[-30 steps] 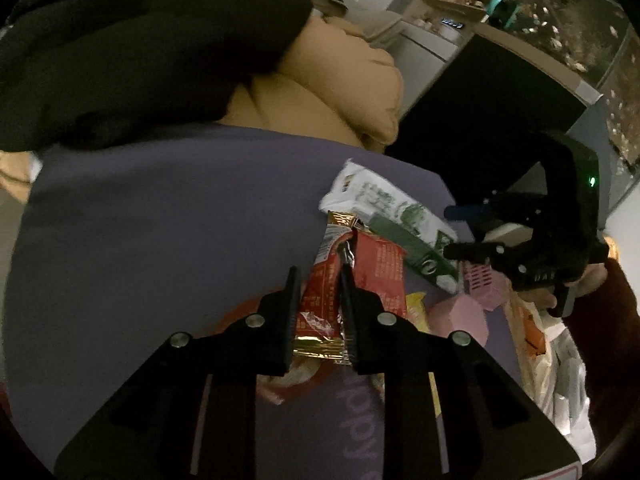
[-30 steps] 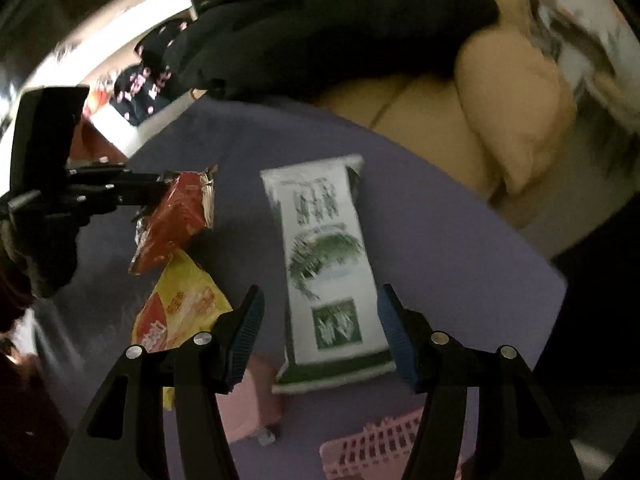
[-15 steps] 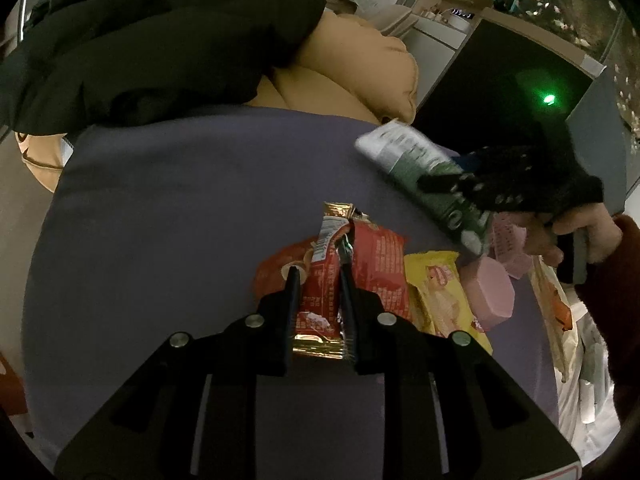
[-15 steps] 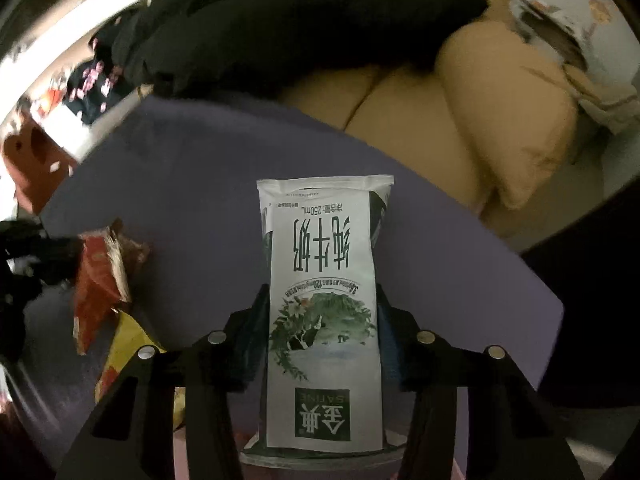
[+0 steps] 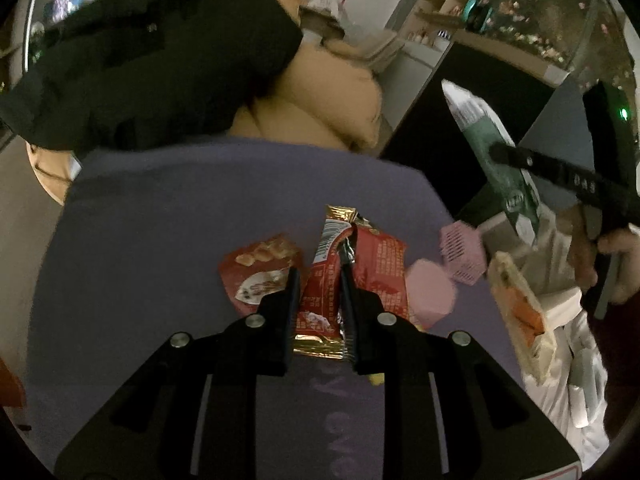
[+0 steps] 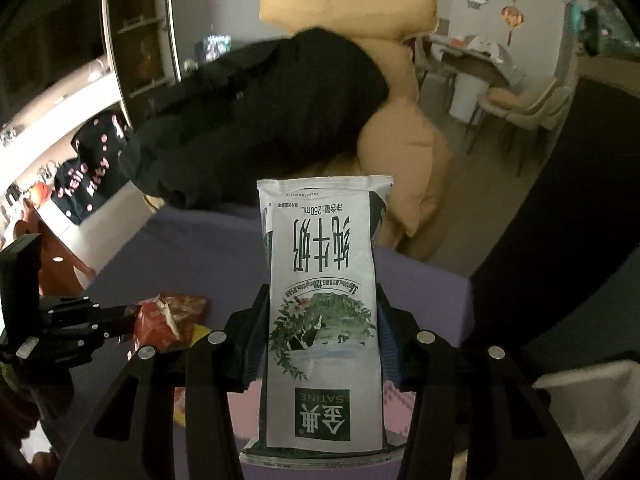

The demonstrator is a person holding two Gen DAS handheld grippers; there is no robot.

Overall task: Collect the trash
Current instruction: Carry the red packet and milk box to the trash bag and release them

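Observation:
My left gripper (image 5: 319, 280) is shut on a red and gold snack wrapper (image 5: 326, 280) and holds it above the purple table (image 5: 160, 240). My right gripper (image 6: 322, 300) is shut on a white and green milk carton (image 6: 322, 300), lifted well above the table. The carton also shows in the left wrist view (image 5: 496, 160), at the right, held over a white bag (image 5: 568, 340). A second red wrapper (image 5: 260, 272) lies flat on the table under the left gripper. The left gripper and its wrapper (image 6: 160, 320) show at the lower left of the right wrist view.
Pink plastic pieces (image 5: 464, 252) lie at the table's right edge. A cream and orange package (image 5: 520, 304) sticks out of the white bag. A black coat (image 5: 140, 60) and tan cushions (image 5: 328, 92) lie past the far edge of the table.
My right gripper closed on the milk carton and lifted it up and to the right, over the white bag. My left gripper keeps its wrapper and rose slightly.

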